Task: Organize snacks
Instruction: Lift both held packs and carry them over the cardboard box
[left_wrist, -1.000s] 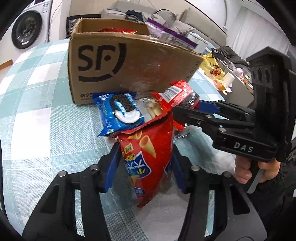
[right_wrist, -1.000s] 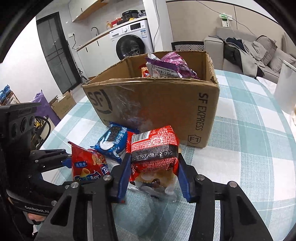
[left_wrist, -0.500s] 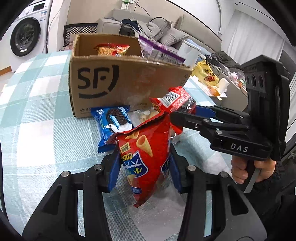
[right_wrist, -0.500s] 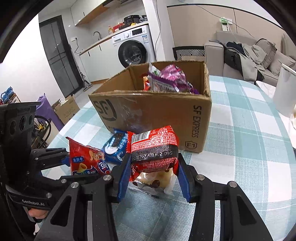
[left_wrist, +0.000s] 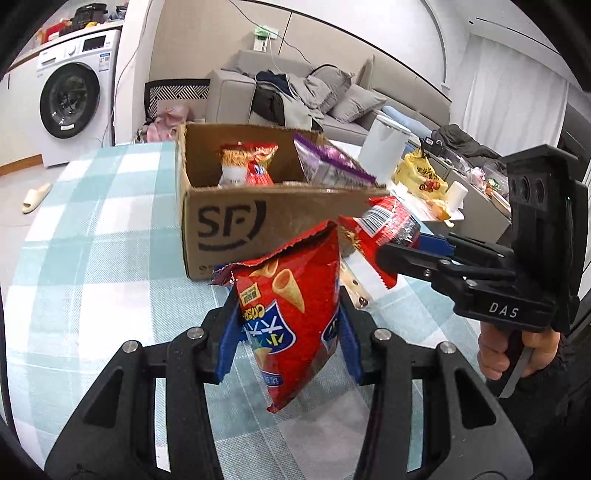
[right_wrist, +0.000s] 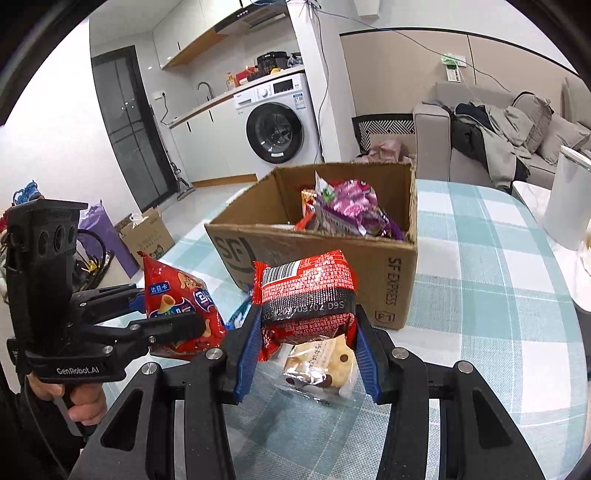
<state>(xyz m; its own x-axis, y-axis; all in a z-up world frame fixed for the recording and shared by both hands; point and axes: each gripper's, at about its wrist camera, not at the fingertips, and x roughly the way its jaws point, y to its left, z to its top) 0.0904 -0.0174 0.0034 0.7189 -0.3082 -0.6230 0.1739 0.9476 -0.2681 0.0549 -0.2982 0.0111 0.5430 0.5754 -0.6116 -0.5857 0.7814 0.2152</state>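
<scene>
My left gripper is shut on a red corn-cone snack bag, held upright above the table in front of the SF cardboard box. My right gripper is shut on a red and black snack pack, also lifted, just short of the box. The box is open and holds a purple packet and a red and gold bag. Each gripper shows in the other's view: the right one and the left one.
A clear packet of cookies lies on the checked tablecloth under my right gripper. A white cylinder stands at the table's right edge. A yellow bag and paper cup sit beyond the box.
Both grippers have risen with their packs, and the box's open top has come into view. The blue Oreo pack is now hidden behind the red bag.
</scene>
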